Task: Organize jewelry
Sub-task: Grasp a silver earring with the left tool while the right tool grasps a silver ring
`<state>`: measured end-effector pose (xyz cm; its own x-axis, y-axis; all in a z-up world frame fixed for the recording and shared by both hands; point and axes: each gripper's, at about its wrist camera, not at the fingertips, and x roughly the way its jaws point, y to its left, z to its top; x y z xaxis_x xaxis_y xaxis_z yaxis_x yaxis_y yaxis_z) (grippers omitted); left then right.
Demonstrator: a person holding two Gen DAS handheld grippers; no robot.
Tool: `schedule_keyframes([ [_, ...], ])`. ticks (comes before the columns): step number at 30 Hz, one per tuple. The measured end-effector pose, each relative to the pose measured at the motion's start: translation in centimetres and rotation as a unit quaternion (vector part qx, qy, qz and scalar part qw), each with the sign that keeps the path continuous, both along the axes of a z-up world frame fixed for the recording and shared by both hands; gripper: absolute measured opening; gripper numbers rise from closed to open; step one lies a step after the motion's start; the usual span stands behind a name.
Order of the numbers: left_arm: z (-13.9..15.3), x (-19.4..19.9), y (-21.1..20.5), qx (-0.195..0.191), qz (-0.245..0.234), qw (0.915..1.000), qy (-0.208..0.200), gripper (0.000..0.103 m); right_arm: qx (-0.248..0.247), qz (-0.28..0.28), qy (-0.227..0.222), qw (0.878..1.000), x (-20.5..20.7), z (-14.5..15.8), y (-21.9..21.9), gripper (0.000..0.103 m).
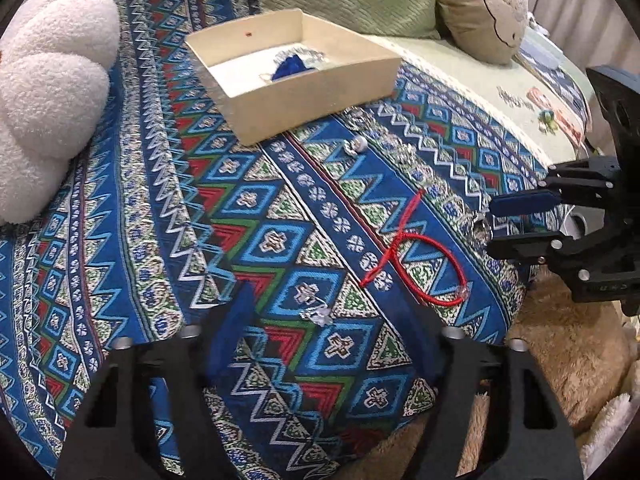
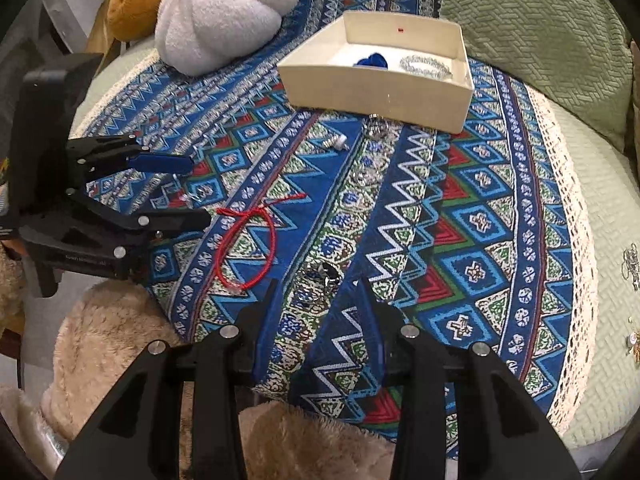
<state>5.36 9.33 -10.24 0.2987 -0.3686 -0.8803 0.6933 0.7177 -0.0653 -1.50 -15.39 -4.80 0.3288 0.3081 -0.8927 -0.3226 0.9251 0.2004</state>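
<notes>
A cream open box (image 1: 316,92) (image 2: 372,88) sits on the patterned blue cloth and holds a blue tassel piece (image 1: 289,66) (image 2: 374,61) and a silver bracelet (image 2: 426,66). A red cord bracelet (image 1: 430,264) (image 2: 246,248) lies on the cloth. My left gripper (image 1: 332,308) (image 2: 198,190) is open, a small clear silver piece (image 1: 316,314) between its fingertips. My right gripper (image 2: 320,292) (image 1: 490,226) is open around a small dark silver piece (image 2: 326,274), which shows as a clear ring in the left wrist view (image 1: 480,230). More silver pieces (image 1: 356,145) (image 2: 336,143) lie near the box.
A white pumpkin plush (image 1: 48,92) (image 2: 224,12) sits at the cloth's far side. A green cushion (image 2: 532,36) and a beige plush (image 1: 480,4) stand behind the box. Fluffy beige fabric (image 2: 120,340) lies below the cloth's edge. Loose trinkets (image 2: 630,264) lie on the green cover.
</notes>
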Motion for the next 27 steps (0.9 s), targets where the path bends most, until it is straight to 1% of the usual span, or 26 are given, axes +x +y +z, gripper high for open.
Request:
schedule_keyframes([
  [1, -0.3, -0.1, -0.2, 0.004, -0.005, 1.0000, 0.006, 0.062, 0.000, -0.001, 0.002, 1.000, 0.0, -0.1, 0.1, 0.039],
  [3, -0.6, -0.3, -0.3, 0.006, -0.010, 0.9999, 0.007, 0.055, 0.000, -0.002, 0.001, 1.000, 0.2, -0.3, 0.1, 0.039],
  [4, -0.7, -0.4, -0.4, 0.006, -0.013, 0.9999, 0.005, 0.054, 0.000, -0.001, 0.001, 1.000, 0.2, -0.4, 0.1, 0.039],
  [7, -0.7, -0.4, -0.5, -0.001, -0.015, 0.9998, 0.011, 0.046, -0.004, 0.000, -0.001, 1.000, 0.5, -0.5, 0.3, 0.039],
  [9, -0.6, -0.2, -0.4, -0.004, -0.014, 0.9998, 0.017, 0.035, -0.011, 0.003, -0.004, 1.000, 0.5, -0.6, 0.6, 0.039],
  [10, -0.6, -0.2, -0.4, -0.006, -0.013, 0.9997, 0.020, 0.032, -0.016, 0.003, -0.006, 1.000, 0.6, -0.6, 0.8, 0.034],
  [11, -0.6, -0.1, -0.4, -0.008, -0.012, 0.9996, 0.023, 0.022, -0.022, 0.004, -0.007, 1.000, 0.7, -0.6, 0.9, 0.029],
  [12, -0.6, 0.0, -0.5, -0.010, -0.012, 0.9995, 0.026, 0.017, -0.028, 0.004, -0.009, 1.000, 0.8, -0.7, 1.0, 0.028],
  [13, -0.6, 0.1, -0.4, -0.013, -0.010, 0.9994, 0.031, 0.015, -0.027, 0.003, -0.009, 1.000, 0.9, -0.7, 1.0, 0.028],
  [20, -0.2, 0.2, -0.1, -0.019, -0.009, 0.9991, 0.036, 0.015, -0.009, -0.004, -0.012, 1.000, 1.0, -0.5, 0.4, 0.028],
  [27, 0.9, 0.7, -0.7, -0.015, -0.018, 0.9995, 0.022, 0.015, 0.006, -0.012, -0.016, 1.000, 0.8, 0.1, -0.8, 0.028],
])
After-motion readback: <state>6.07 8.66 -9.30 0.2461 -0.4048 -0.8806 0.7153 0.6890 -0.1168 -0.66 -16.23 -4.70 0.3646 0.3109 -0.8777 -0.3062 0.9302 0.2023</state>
